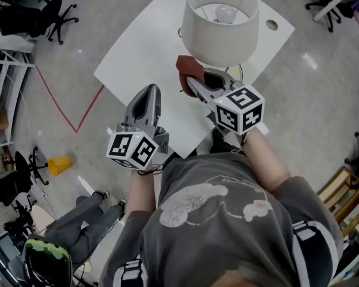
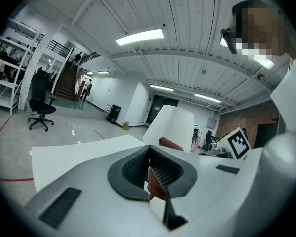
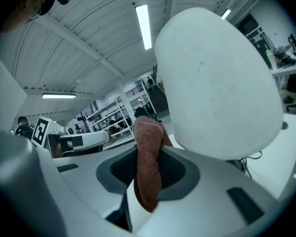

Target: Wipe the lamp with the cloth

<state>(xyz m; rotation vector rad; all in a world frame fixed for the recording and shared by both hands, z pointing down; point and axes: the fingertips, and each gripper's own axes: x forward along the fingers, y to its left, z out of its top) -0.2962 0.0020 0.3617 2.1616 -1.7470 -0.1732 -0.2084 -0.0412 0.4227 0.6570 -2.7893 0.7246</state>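
Lamp [image 1: 221,23], white-shaded with its bulb [image 1: 226,14] visible from above, is seen standing toward the far end of a white table [image 1: 143,52]. A rust-brown cloth [image 1: 187,70] is held up at the shade's lower rim on the near side. It is clamped in the right gripper [image 1: 194,82], whose jaws are closed on a fold of it. In the right gripper view the fabric is pinched between the ribbed pads, one end hanging below them and the other rising beside the curved wall of the shade. Cloth and shade are shown very close together, but whether they touch cannot be settled from these views.

The left gripper [image 1: 151,91] is held over the near part of the table, to the left of the lamp and apart from it. Its jaws are drawn together to a point and nothing is seen gripped between them. In the left gripper view a reddish patch shows low behind the pads; what it is cannot be made out.

A marker cube [image 1: 239,109] is carried on the right gripper. On the grey floor to the left, a red line [image 1: 72,109], a yellow object [image 1: 58,164] and a black office chair [image 1: 57,14] are visible.
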